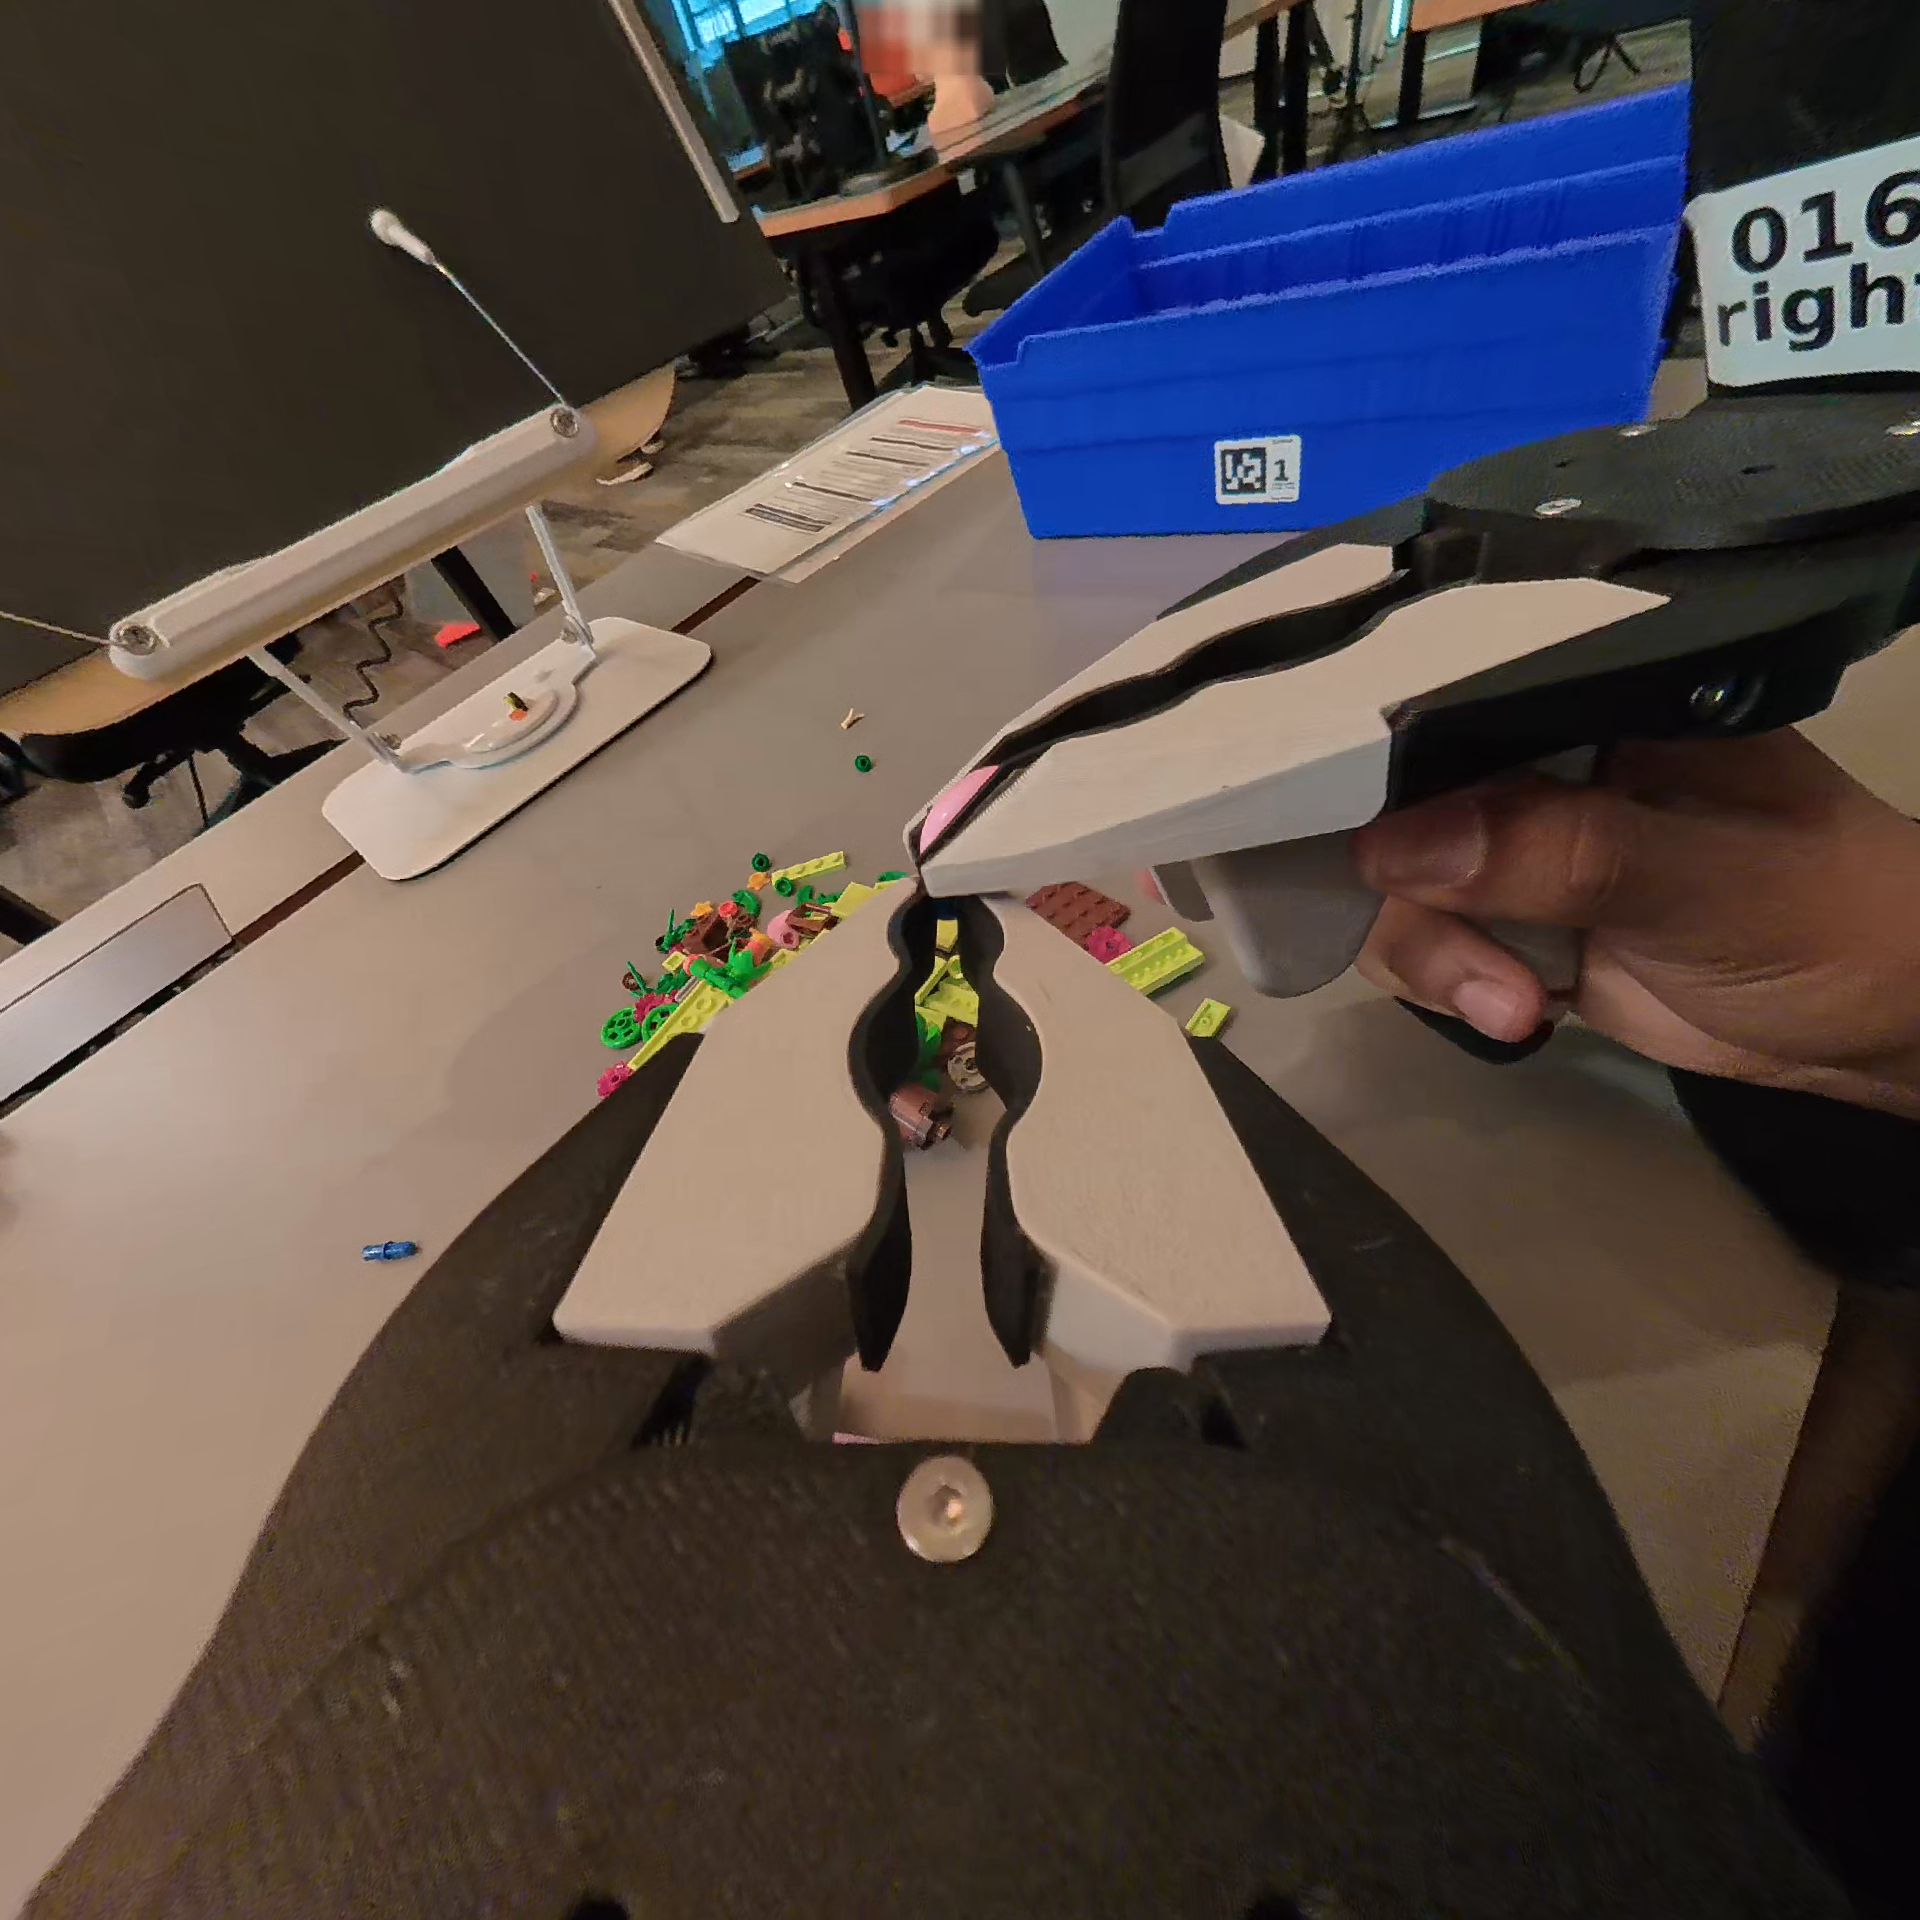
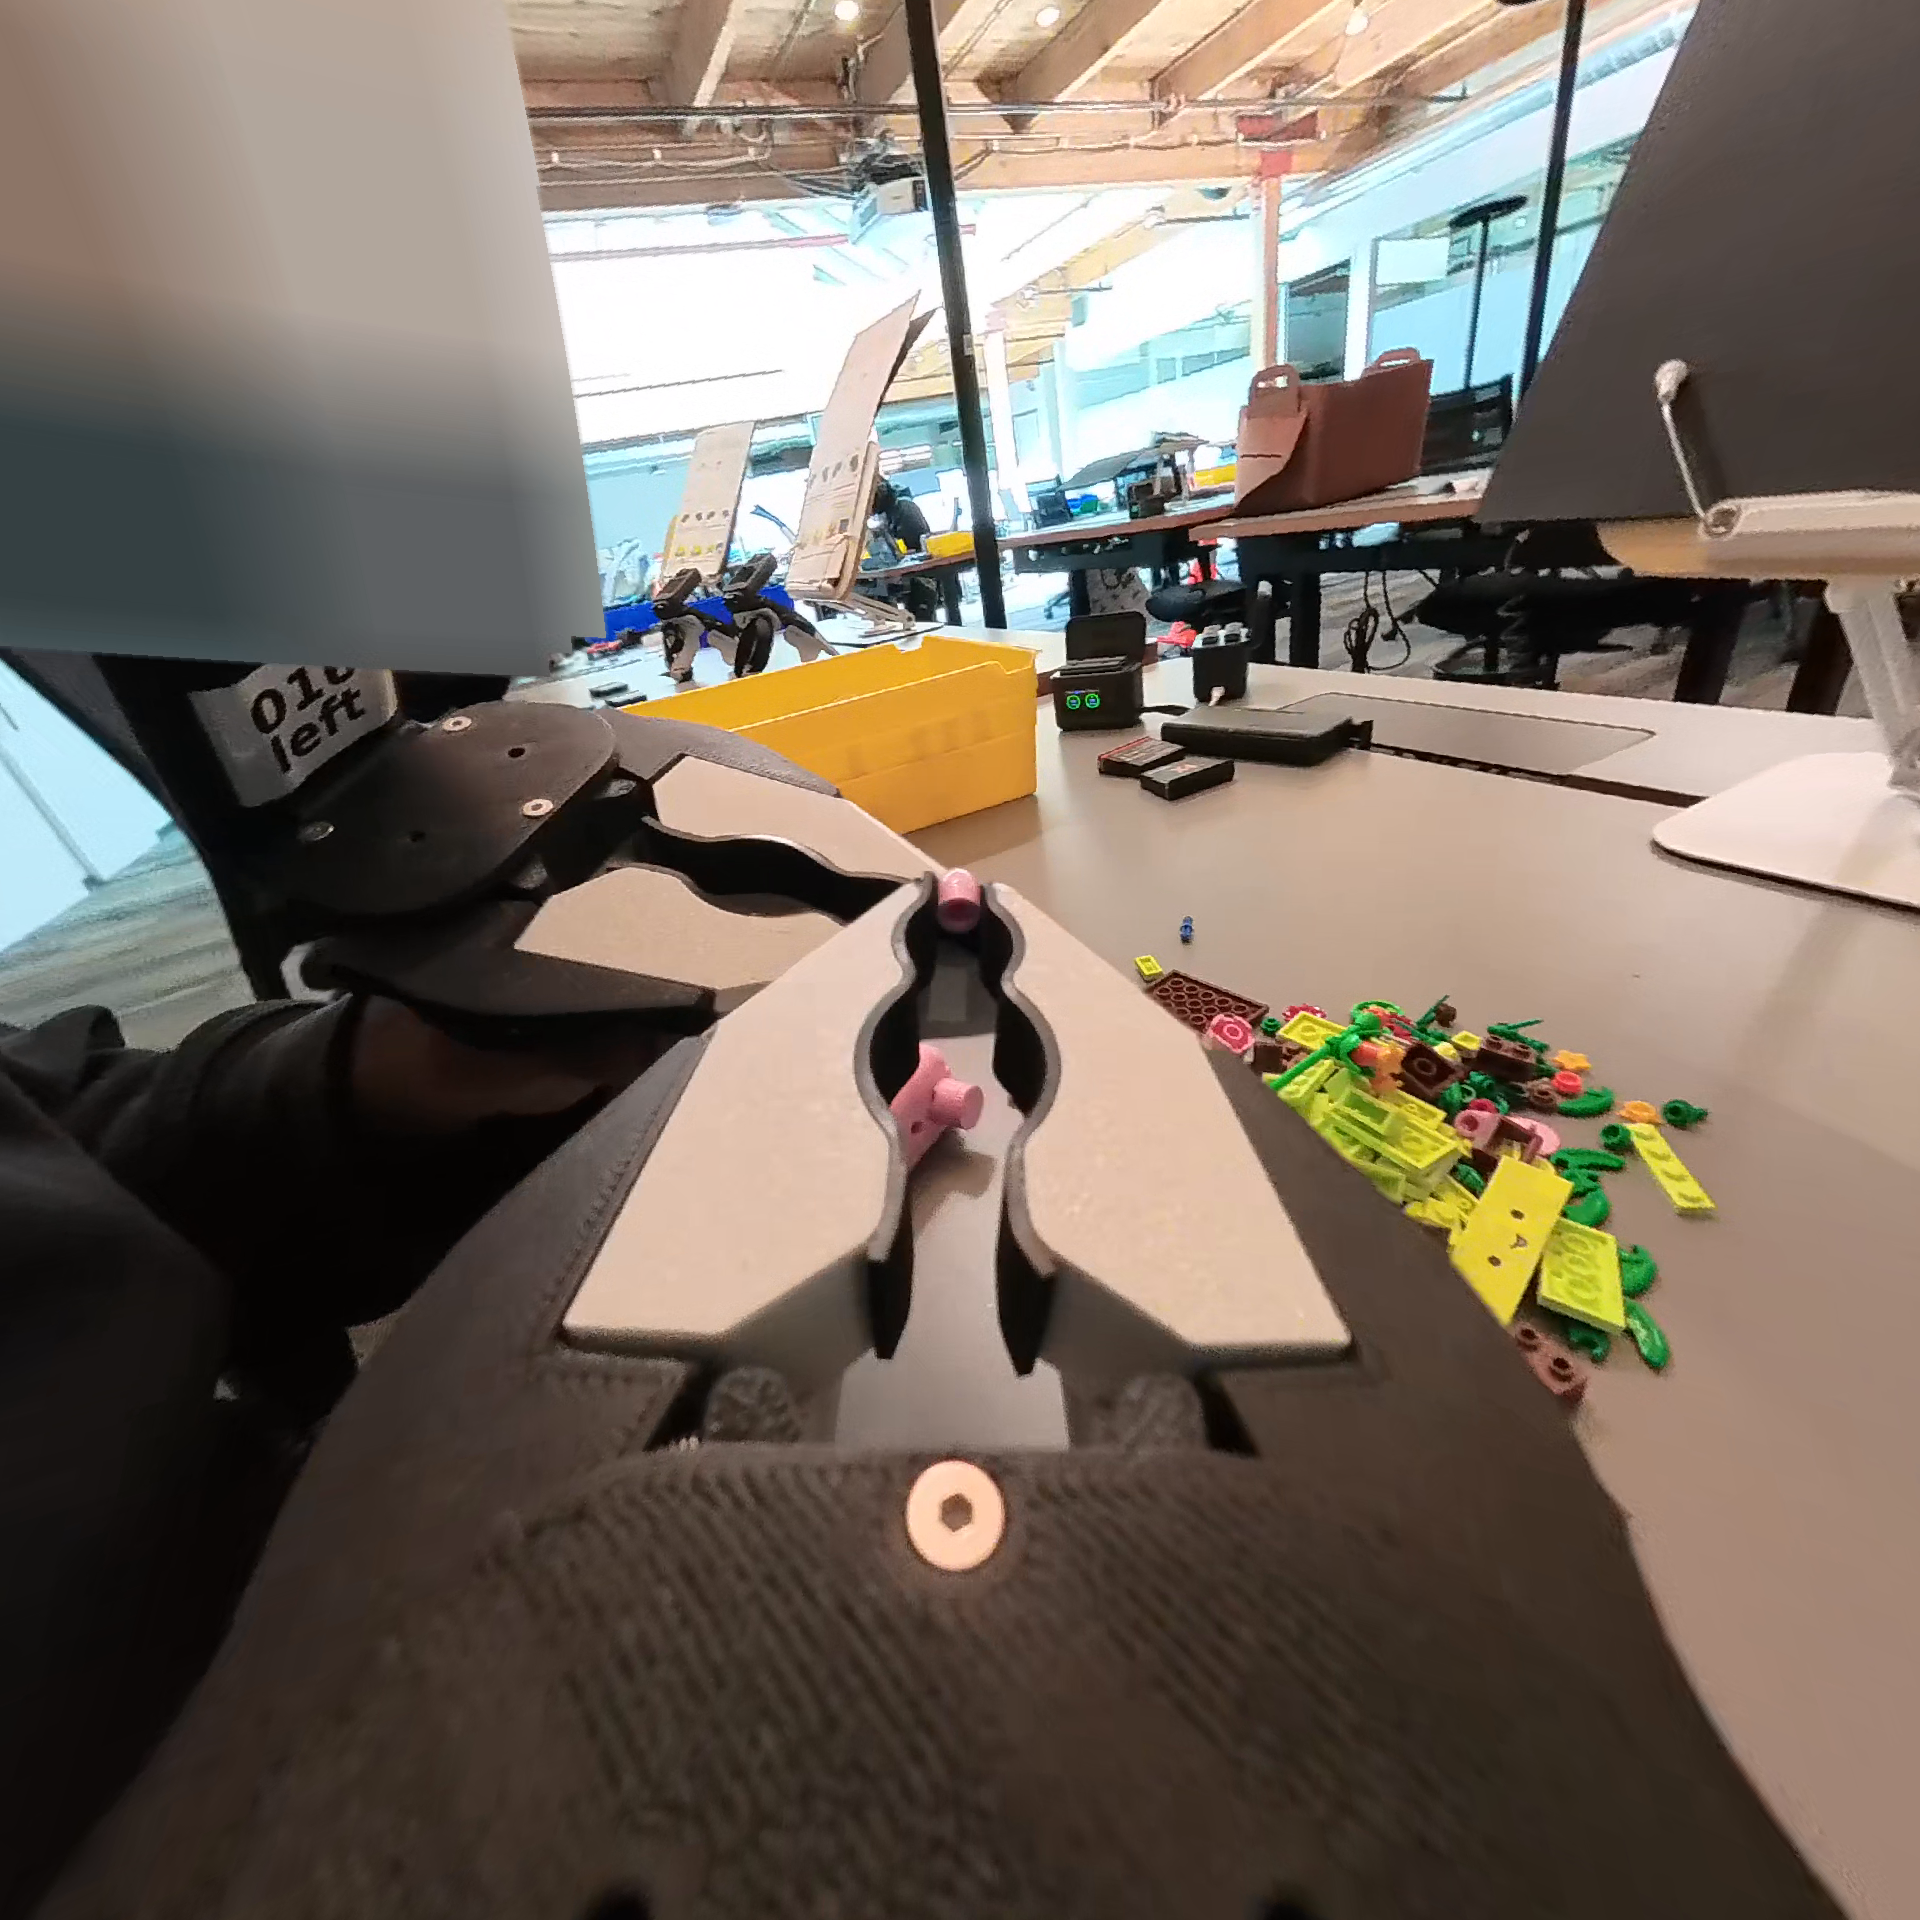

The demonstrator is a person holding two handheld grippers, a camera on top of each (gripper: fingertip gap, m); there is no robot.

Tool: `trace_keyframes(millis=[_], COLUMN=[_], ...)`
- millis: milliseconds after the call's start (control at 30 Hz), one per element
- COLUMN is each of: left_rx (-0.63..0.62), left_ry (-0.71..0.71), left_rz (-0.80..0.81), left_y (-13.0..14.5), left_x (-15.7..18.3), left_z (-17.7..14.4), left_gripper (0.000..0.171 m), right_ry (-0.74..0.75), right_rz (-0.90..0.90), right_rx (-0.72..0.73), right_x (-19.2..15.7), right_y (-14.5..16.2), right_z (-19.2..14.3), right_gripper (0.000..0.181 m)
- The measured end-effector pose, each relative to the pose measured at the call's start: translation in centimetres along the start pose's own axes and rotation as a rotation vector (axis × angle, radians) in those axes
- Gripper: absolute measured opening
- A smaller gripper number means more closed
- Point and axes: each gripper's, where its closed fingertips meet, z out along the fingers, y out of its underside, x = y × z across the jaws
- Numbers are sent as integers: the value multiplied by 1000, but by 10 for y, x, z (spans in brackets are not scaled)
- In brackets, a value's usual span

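My right gripper (image 2: 958,891) is shut on a small pink cylinder piece (image 2: 958,902), which sits at its fingertips. The left wrist view shows that gripper (image 1: 920,847) coming in from the right with the pink piece (image 1: 961,805) pinched at its tip. My left gripper (image 1: 943,902) is shut, its tips just under the right gripper's tips. In the right wrist view a left finger (image 2: 727,821) reaches in from the left and its tip is hidden behind my right finger. A second pink piece (image 2: 930,1101) shows through the gap lower down. A pile of small bricks (image 1: 727,956) lies on the grey table (image 1: 312,1039) below both grippers.
The brick pile (image 2: 1455,1122) spreads to the right. A blue bin (image 1: 1330,343) and a yellow bin (image 2: 883,727) stand at the table's far ends. A white stand (image 1: 499,727), a sheet of paper (image 1: 831,478), black devices (image 2: 1247,727) and a tiny blue pin (image 1: 390,1250) are also there. Both grippers' tips are close together, under 4 cm apart.
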Motion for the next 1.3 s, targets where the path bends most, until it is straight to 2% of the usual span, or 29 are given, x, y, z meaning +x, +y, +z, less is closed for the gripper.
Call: trace_keyframes(millis=[100,300,467,800,933,1067,1167,1300], left_rx=[-18,-39,-50,4,24,50,56,145], left_ry=[2,32,14,-42,-81,-104,-119,-127], left_rz=[-4,-32,-5,63,156,186,149,-39], left_y=[6,16,19,12,11,8,7,-11], left_x=[-1,-1,-2,-5,-4,-3,-17,-69], left_z=[3,7,7,4,4,4,0,-19], left_gripper=[0,1,1,1,2,0,8,7], right_ry=[22,-37,-25,-13,-64,-130,-84,15], right_rz=[28,147,112,67,169,321,320,161], right_rx=[-21,-30,-44,4,26,123,190,111], right_x=[8,12,11,8,7,12,25,40], right_y=[7,17,20,14,14,1,-10,-16], right_z=[1,3,5,5,2,-7,-18,-19], right_gripper=[4,5,5,4,5,4,4,4])
